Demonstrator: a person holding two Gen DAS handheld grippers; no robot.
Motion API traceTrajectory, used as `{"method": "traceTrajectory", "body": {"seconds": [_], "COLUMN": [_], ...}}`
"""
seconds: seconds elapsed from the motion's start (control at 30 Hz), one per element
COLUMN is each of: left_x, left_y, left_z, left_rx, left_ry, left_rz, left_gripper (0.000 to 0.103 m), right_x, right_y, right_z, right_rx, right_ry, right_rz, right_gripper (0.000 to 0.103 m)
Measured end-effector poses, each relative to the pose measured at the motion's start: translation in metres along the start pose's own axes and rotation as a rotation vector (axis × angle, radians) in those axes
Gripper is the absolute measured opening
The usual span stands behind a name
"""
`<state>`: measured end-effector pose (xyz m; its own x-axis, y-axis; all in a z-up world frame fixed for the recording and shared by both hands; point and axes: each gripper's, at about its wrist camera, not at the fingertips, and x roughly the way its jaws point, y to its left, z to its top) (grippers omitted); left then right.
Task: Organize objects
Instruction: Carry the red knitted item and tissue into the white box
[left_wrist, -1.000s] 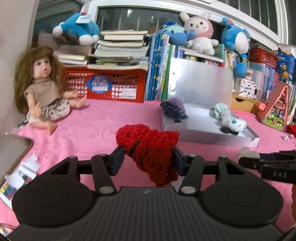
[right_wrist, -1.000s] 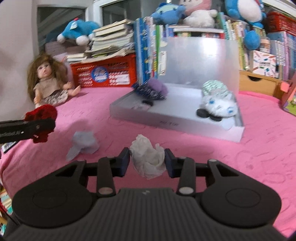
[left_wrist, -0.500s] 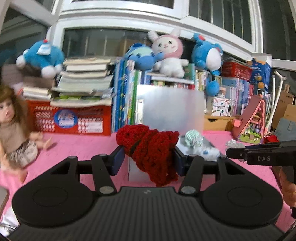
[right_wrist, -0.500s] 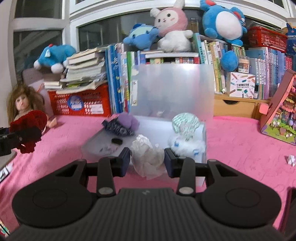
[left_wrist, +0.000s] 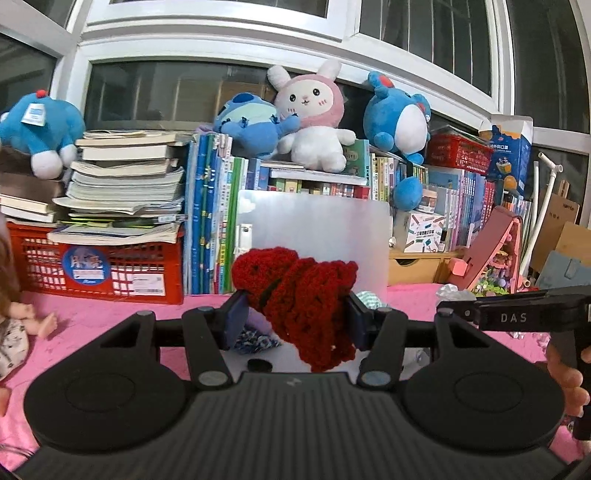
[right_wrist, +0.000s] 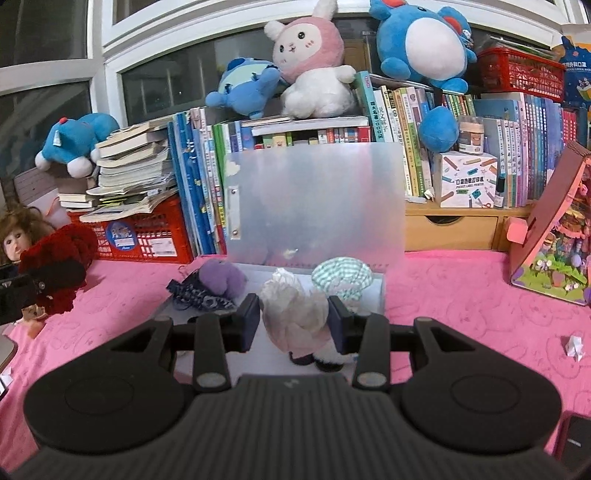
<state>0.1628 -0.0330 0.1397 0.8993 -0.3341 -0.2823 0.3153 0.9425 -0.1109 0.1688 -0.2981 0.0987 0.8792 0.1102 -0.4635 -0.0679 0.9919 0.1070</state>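
the pink tablecloth carries an open translucent box, its lid standing upright. left of the box sits a red crate with a round blue label, unreadable. inside the box lie a purple plush and a checked toy. above the box front, the left gripper pinches a red crochet piece; the right gripper, marked "das", pinches a crumpled white tissue.
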Motion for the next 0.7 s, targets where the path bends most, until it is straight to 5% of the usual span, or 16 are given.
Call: {"method": "traceTrajectory", "body": {"seconds": [0.37, 0.7], "left_x": [0.08, 0.134], "left_y": [0.013, 0.012], "left_z": [0.013, -0.016], "left_rx": [-0.063, -0.059], "left_ry": [0.079, 0.174], "left_rz": [0.009, 0.033], "left_gripper": [0.061, 0.061], "right_x": [0.046, 0.09], "right_y": [-0.02, -0.016], "right_z": [0.021, 0.02], "right_rx": [0.056, 0.08], "right_ry": [0.067, 0.133], "right_rz": [0.0, 0.029], "right_gripper": [0.044, 0.044]}}
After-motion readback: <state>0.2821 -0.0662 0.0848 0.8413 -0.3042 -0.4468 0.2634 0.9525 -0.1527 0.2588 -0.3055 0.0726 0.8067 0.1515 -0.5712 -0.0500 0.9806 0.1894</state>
